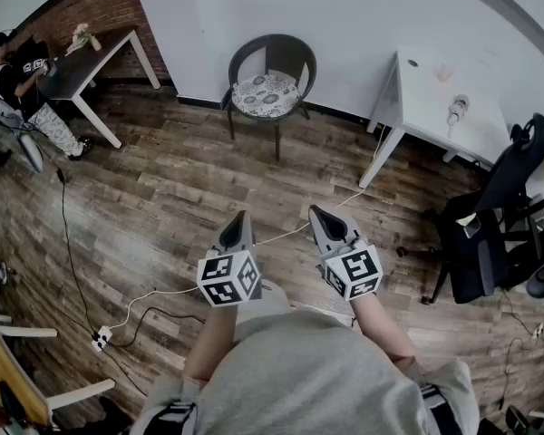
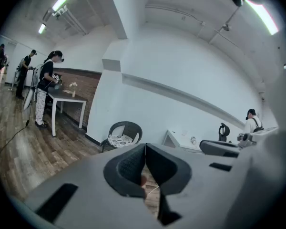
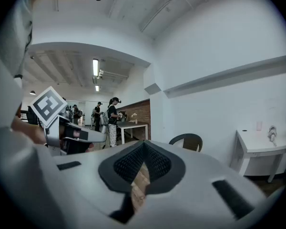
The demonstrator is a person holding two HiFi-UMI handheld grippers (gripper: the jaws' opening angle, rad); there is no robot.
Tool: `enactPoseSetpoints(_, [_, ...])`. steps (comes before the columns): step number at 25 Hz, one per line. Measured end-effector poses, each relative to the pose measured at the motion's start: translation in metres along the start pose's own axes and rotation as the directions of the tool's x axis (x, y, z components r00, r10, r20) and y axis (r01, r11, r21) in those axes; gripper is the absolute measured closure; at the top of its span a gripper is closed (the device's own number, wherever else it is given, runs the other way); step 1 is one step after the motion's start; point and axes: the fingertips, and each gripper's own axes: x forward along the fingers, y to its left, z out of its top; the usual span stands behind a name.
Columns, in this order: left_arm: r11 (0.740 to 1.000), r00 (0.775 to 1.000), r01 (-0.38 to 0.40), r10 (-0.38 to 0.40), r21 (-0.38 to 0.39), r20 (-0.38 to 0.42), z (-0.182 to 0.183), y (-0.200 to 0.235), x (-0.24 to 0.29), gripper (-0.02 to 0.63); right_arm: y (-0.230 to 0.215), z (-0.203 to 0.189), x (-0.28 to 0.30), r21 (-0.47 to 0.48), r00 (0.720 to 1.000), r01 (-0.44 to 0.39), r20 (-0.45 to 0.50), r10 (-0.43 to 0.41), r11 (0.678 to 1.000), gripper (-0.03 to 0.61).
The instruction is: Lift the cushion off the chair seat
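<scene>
A dark round-backed chair [image 1: 272,62] stands against the far white wall, with a pale patterned cushion [image 1: 266,94] lying on its seat. Both grippers are held side by side in front of the person's body, well short of the chair. My left gripper [image 1: 238,217] has its jaws together with nothing between them, and my right gripper [image 1: 318,212] is shut and empty too. In the left gripper view the chair [image 2: 126,130] and cushion [image 2: 119,140] sit just left of the shut jaw tips [image 2: 145,147]. The right gripper view shows the chair back [image 3: 187,140] beyond its tips [image 3: 143,144]; the cushion is hidden there.
A white table [image 1: 435,98] stands right of the chair, and a black office chair [image 1: 494,225] is at the far right. At the left a person [image 1: 18,89] stands by a dark table [image 1: 77,66]. A cable [image 1: 163,293] and power strip [image 1: 101,338] lie on the wooden floor.
</scene>
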Motion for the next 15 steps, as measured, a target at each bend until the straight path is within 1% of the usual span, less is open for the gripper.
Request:
enactPoseSetpoints(3, [0.999,1.0,-0.006,0.007,0.054,-0.002,-0.004,-0.004,-0.027,0.606,0.016,0.0,-0.024,0.016,1.0,0.013,0.005,-0.013,1.0,0.578])
enactPoseSetpoints(5, [0.997,1.0,-0.014,0.014,0.074,0.0,-0.007,-0.007,-0.041,0.606,0.023,0.0,-0.036,0.022,1.0,0.015,0.01,-0.015,1.0,0.578])
enactPoseSetpoints(9, [0.997,1.0,-0.016,0.014,0.08,0.021,-0.008,-0.012,-0.053,0.606,0.026,0.002,-0.049,0.014,0.999,0.019,0.026,-0.019,1.0,0.578])
enactPoseSetpoints(15, [0.996,1.0,-0.013,0.012,0.084,0.019,-0.017,-0.025,-0.061,0.606,0.032,-0.002,-0.065,0.004,1.0,0.013,0.023,-0.013,1.0,0.578])
